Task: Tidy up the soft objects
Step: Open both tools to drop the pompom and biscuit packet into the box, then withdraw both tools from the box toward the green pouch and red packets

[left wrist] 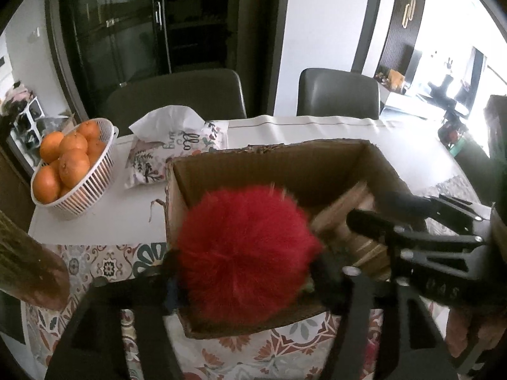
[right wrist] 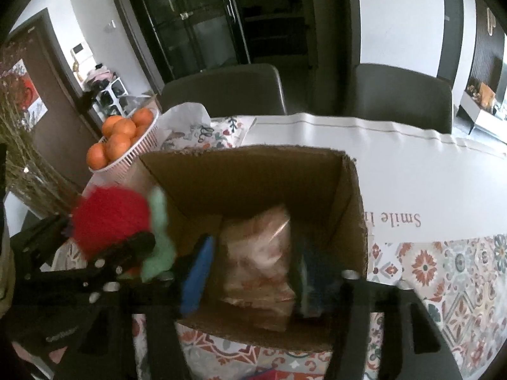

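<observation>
My left gripper point(left wrist: 244, 266) is shut on a fluffy red pompom toy point(left wrist: 244, 247) and holds it over the near left corner of an open cardboard box point(left wrist: 269, 164). In the right wrist view the same red toy point(right wrist: 107, 221) shows at the left with a pale green part point(right wrist: 160, 237) hanging from it. My right gripper point(right wrist: 253, 269) is shut on a pink plastic-wrapped soft packet point(right wrist: 259, 262) and holds it inside the box point(right wrist: 253, 171). The right gripper's fingers point(left wrist: 408, 221) reach into the box from the right in the left wrist view.
A white basket of oranges point(left wrist: 73, 164) and a floral tissue pack point(left wrist: 171, 145) sit on the table behind the box. Two dark chairs point(left wrist: 339, 95) stand at the far edge. Dried grass point(right wrist: 22, 158) stands at the left. The tablecloth point(right wrist: 443, 269) is patterned.
</observation>
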The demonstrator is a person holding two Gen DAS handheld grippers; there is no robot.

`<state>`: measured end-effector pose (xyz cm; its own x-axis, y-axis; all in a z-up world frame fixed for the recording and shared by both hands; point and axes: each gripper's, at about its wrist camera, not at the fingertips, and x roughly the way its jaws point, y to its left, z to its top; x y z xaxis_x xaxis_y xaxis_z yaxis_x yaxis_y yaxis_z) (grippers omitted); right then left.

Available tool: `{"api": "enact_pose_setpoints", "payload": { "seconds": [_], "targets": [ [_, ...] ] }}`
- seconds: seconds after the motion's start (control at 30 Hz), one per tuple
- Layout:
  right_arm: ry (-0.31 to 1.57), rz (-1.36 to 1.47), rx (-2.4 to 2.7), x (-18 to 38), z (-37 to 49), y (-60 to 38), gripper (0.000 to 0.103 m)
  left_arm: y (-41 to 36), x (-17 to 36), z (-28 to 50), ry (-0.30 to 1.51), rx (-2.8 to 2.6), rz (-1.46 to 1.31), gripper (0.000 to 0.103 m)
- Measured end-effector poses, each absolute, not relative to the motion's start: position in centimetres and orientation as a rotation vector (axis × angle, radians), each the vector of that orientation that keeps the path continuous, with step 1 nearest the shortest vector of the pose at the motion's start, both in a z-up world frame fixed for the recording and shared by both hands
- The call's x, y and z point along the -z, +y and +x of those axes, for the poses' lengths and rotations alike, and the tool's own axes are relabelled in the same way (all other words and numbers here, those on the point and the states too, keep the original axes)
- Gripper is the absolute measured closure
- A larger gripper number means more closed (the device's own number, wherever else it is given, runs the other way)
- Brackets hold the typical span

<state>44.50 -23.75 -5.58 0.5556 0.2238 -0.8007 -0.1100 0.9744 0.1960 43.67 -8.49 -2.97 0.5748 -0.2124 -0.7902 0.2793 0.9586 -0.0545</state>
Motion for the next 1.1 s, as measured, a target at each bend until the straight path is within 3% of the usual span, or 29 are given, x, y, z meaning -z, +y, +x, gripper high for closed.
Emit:
{"api": "enact_pose_setpoints", "payload": {
  "seconds": [0.7, 1.1],
  "targets": [
    [0.908, 0.090, -0.164, 2.7, 39.5, -23.7, 0.034, -7.8, 0.0, 38.6, 0.860, 0.229, 0.113, 0.022],
    [0.915, 0.046, -0.170, 1.5, 35.6, -23.7, 0.034, -8.0, -0.7, 34.5, 0.866, 0.240, 0.118, 0.021]
  ]
}}
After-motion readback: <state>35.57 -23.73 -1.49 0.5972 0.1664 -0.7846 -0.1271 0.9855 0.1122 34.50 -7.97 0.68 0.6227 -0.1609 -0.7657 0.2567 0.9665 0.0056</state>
